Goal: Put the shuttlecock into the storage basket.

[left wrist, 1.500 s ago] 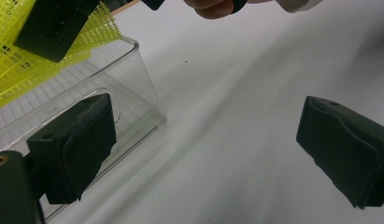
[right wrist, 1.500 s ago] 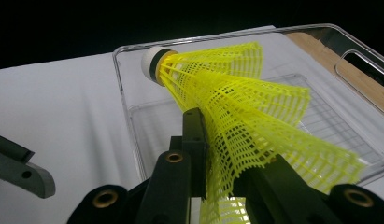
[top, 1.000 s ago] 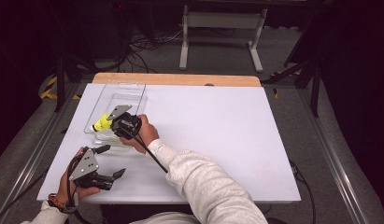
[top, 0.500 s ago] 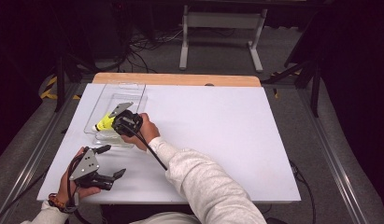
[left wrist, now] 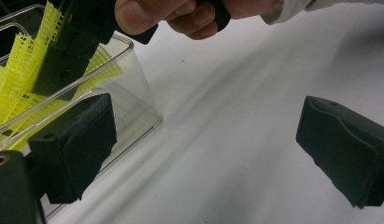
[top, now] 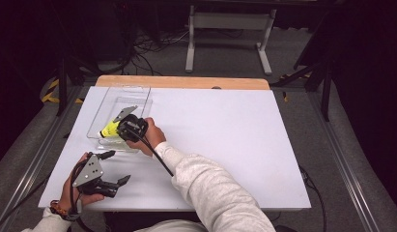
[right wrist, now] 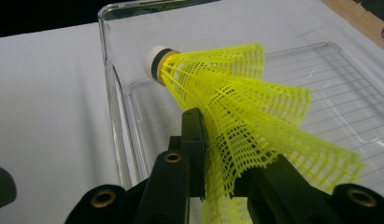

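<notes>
A yellow mesh shuttlecock (right wrist: 236, 102) with a white cork tip is pinched by its skirt between the jaws of my right gripper (right wrist: 222, 154), which is shut on it. It hangs over the clear plastic tray (right wrist: 105, 56). From above, the right gripper (top: 120, 126) holds the shuttlecock (top: 109, 130) at the near end of the tray (top: 120, 92). My left gripper (top: 117, 167) rests near the table's front left corner, open, with nothing between its pads (left wrist: 73, 144). Past those pads appear the tray's corner (left wrist: 133, 93), the shuttlecock (left wrist: 21, 70) and the right hand.
The white table top (top: 225, 130) stretches wide to the right of the tray. A wooden strip (top: 186, 82) runs along the far edge. Metal rails flank the table, and a stand and cables lie on the floor beyond.
</notes>
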### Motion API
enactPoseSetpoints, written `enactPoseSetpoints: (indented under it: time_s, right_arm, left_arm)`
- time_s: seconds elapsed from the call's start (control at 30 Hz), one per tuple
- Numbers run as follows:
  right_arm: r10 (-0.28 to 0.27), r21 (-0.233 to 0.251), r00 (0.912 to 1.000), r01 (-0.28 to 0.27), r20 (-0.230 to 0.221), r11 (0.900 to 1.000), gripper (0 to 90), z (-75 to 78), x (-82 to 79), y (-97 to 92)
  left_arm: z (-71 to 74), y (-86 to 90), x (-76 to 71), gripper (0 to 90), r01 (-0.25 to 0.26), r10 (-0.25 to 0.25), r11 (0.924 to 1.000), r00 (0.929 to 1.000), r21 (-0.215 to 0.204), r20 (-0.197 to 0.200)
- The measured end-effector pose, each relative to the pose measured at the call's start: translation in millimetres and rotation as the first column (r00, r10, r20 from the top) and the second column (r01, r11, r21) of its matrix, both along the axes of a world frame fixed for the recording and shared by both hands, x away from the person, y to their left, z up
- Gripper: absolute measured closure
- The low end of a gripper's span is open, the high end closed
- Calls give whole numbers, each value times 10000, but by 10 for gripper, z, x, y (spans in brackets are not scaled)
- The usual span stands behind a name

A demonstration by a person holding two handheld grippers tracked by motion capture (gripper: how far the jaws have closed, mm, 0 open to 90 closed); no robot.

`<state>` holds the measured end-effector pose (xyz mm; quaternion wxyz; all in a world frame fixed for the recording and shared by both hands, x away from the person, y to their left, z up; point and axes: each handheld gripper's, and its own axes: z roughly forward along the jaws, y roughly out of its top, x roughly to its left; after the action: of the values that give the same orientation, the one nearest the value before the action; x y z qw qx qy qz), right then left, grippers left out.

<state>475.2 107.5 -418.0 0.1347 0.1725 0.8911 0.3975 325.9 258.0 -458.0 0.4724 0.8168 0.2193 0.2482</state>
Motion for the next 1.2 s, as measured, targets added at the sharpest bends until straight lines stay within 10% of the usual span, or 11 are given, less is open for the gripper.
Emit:
enactPoseSetpoints:
  time_s: [1.2]
  right_arm:
    - [-146, 105, 9999, 146, -46, 9998, 639, -6, -58, -91]
  left_arm:
    - [-1, 8, -3, 65, -69, 69, 10000, 10000, -13, -36]
